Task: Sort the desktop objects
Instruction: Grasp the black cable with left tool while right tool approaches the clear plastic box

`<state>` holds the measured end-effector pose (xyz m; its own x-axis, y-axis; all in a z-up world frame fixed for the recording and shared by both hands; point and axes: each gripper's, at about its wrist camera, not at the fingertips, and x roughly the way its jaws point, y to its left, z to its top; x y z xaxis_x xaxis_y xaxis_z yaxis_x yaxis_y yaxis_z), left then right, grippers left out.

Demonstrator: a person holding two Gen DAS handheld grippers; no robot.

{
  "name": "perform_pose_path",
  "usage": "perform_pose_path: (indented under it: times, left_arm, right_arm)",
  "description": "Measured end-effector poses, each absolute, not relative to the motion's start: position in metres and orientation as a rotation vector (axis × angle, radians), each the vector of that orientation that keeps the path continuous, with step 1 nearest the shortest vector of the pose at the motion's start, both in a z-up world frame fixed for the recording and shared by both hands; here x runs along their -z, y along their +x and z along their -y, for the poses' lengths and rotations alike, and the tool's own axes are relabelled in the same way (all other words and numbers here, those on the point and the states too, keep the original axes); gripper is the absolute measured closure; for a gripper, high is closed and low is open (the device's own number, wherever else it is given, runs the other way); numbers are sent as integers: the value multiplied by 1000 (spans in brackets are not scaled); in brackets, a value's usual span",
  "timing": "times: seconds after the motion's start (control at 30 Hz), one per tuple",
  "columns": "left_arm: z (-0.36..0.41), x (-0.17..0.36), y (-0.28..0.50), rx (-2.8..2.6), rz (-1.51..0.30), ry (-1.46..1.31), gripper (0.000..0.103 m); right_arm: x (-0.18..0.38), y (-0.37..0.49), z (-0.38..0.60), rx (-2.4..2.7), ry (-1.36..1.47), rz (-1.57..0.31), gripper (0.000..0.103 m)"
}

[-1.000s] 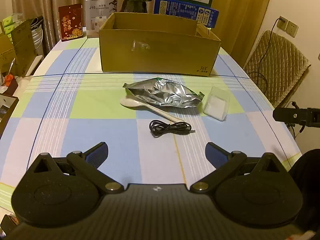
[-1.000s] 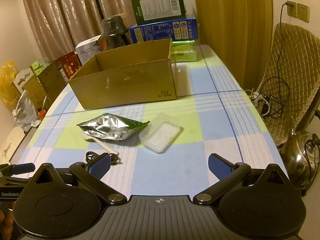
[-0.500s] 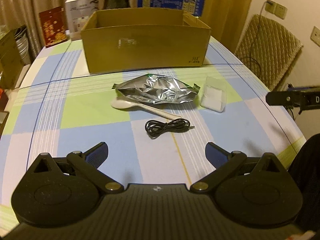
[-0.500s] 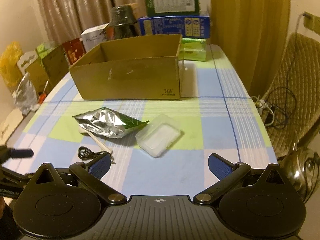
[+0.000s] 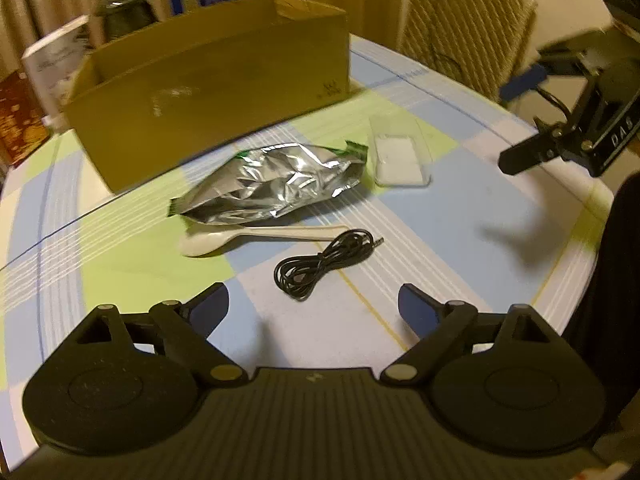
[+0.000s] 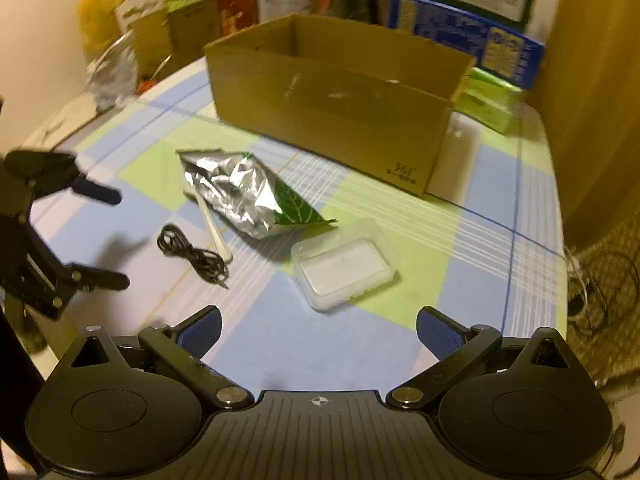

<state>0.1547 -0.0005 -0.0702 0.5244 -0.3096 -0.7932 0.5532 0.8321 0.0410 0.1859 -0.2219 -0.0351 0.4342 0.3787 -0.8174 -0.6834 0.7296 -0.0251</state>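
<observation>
Four small things lie loose near the middle of a table w/ a blue, green and white checked cloth (image 5: pixel 120 264) (image 6: pixel 500 208). A crumpled silver foil bag (image 5: pixel 272 184) (image 6: pixel 240 196) w/ green ends lies flat. Its near edge overlaps a pale plastic spoon (image 5: pixel 248 236) (image 6: pixel 214 228), bowl end poking out on one side, handle on the other. Just beside the spoon handle, apart from the bag, sits a coiled black cable (image 5: pixel 320 266) (image 6: pixel 192 252) w/ a small metal plug at one end. On the bag's other side, close to it, is a clear plastic case (image 5: pixel 400 156) (image 6: pixel 344 264), lid shut, something white inside.

Behind these, further up the table, stands an open cardboard box (image 5: pixel 216 92) (image 6: pixel 332 112), flaps up, small print low on one corner. Nothing can be seen of what is in it. Behind the box: stacked blue and green cartons, a white carton, a dark wrapped shape, all blurred. Curtains hang at the back. A quilted chair (image 5: pixel 468 24) stands off the table's right side.

Left gripper (image 5: pixel 314 306) (image 6: pixel 108 236): fingers spread wide, holding nothing, poised above the table edge w/ the cable straight ahead of it. Right gripper (image 6: pixel 318 324) (image 5: pixel 516 120): also spread wide, holding nothing, w/ the clear case just ahead. Each gripper shows at the side of the other's view, in the air and clear of the tabletop, casting a shadow on the cloth.
</observation>
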Motion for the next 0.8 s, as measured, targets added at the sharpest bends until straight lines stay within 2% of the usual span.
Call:
perform_pose_path:
  times: [0.1, 0.27, 0.47, 0.8]
  left_arm:
    - [4, 78, 166, 558, -897, 341, 25]
    - [12, 88, 181, 614, -907, 387, 29]
    - [17, 100, 198, 692, -910, 425, 41]
    - [16, 109, 208, 762, -946, 417, 68]
  right_arm:
    - [44, 196, 217, -710, -441, -915, 2]
    - [58, 212, 210, -755, -512, -929, 2]
    - [72, 231, 203, -774, -565, -941, 2]
    - [87, 249, 199, -779, -593, -941, 2]
